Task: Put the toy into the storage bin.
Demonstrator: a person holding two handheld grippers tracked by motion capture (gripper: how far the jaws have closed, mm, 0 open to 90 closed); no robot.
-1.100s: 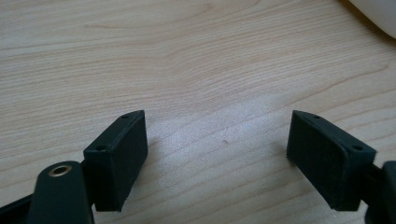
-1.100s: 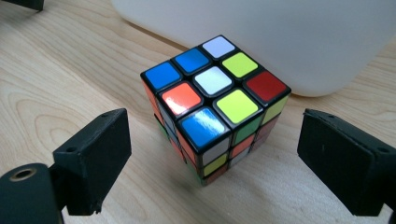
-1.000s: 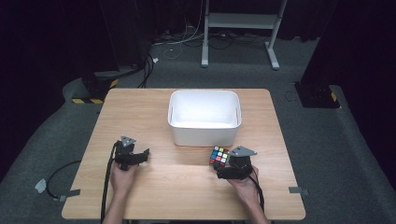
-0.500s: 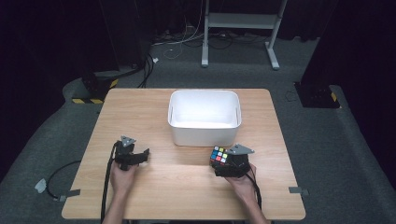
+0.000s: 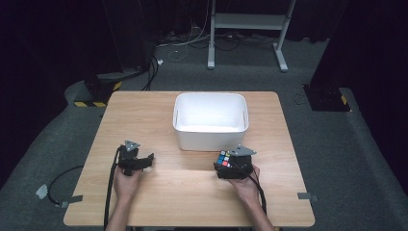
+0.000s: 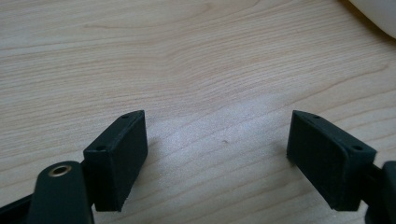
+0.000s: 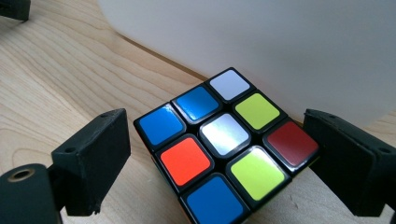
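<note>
A scrambled Rubik's cube (image 5: pixel 223 158) (image 7: pixel 224 149) lies on the wooden table (image 5: pixel 192 197), just in front of the white bin (image 5: pixel 210 138) (image 7: pixel 280 46). My right gripper (image 5: pixel 226 164) (image 7: pixel 215 154) is open, its jaws straddling the cube on either side; the right jaw is at the cube's corner and the left jaw a small gap away. My left gripper (image 5: pixel 148 161) (image 6: pixel 215 149) rests low over bare wood at the left, open with nothing between its jaws. A hand holds each gripper.
The bin stands empty at the table's middle, and its corner (image 6: pixel 378 14) shows in the left gripper view. Cables trail from both grippers toward the near edge. Dark floor, cables and a white stand (image 5: pixel 250 29) lie beyond the table.
My right gripper has edged a little left and forward, so its jaws now sit around the cube. The left gripper and the bin have stayed put.
</note>
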